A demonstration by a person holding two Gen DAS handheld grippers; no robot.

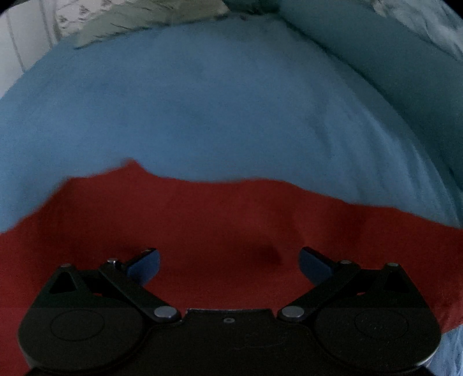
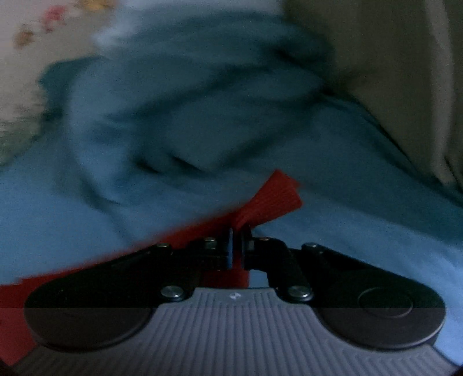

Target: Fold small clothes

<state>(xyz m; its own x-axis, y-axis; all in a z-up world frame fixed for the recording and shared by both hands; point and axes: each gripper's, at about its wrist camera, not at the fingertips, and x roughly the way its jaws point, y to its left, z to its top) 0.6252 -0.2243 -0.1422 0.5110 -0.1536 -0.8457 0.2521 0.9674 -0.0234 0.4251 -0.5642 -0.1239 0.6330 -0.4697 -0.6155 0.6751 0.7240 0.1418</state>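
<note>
Red ribbed garment — pinched by right gripper; left gripper spread wide, empty — blue sheet.

One red knit fabric garment, seen in both views; in the right wrist view one ribbed end of it sticks up past the fingertips. One blue bedsheet under it. One crumpled teal-blue cloth heap on the sheet, single pile as far as the blur allows. One pale green fringed textile at the far edge. One floral-print pale fabric at upper left, blurred. Two black two-finger grippers: left gripper, right gripper. Blue finger pads: two visible on the left gripper.
</note>
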